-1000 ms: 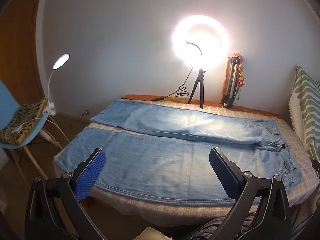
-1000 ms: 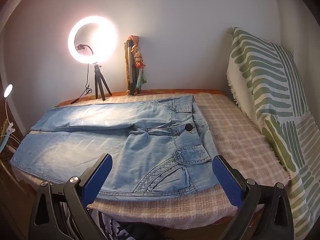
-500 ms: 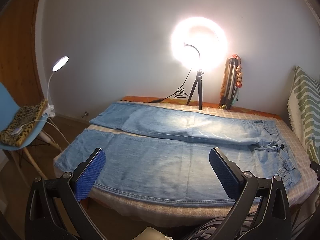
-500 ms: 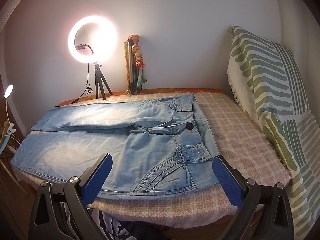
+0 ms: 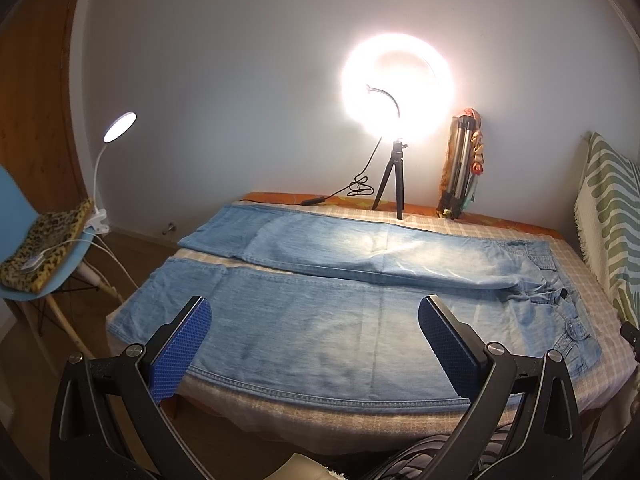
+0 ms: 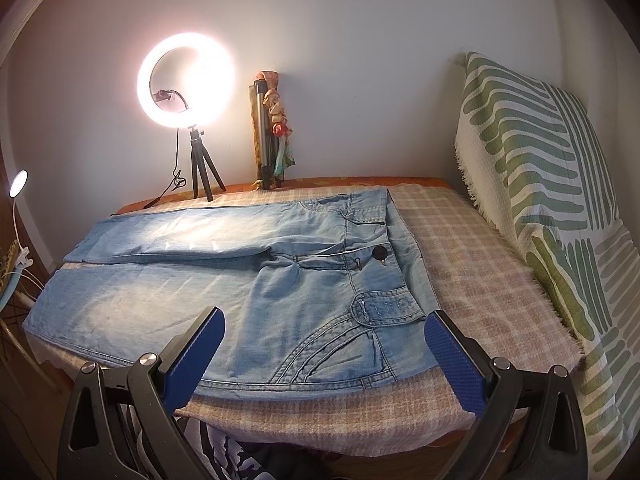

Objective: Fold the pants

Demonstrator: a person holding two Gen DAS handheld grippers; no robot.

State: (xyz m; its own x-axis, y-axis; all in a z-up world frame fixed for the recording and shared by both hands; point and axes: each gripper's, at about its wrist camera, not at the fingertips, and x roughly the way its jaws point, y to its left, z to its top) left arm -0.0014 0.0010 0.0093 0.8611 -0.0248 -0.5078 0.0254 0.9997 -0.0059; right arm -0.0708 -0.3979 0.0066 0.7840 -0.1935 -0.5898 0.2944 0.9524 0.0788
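Light blue jeans (image 5: 328, 312) lie flat and spread on the checked bed cover, legs to the left, waistband to the right. In the right wrist view the jeans (image 6: 248, 284) show the pockets and a dark button near the waist. My left gripper (image 5: 314, 344) is open and empty, above the near leg's edge. My right gripper (image 6: 324, 354) is open and empty, above the near hip and pocket.
A lit ring light on a tripod (image 5: 394, 184) and a folded tripod (image 5: 460, 172) stand at the bed's far edge by the wall. A green striped throw (image 6: 552, 208) covers the right end. A blue chair (image 5: 36, 256) with a clip lamp stands left.
Both grippers have drifted slightly; the left view has shifted a little so the jeans sit lower in frame. Both stay open and the jeans have not moved.
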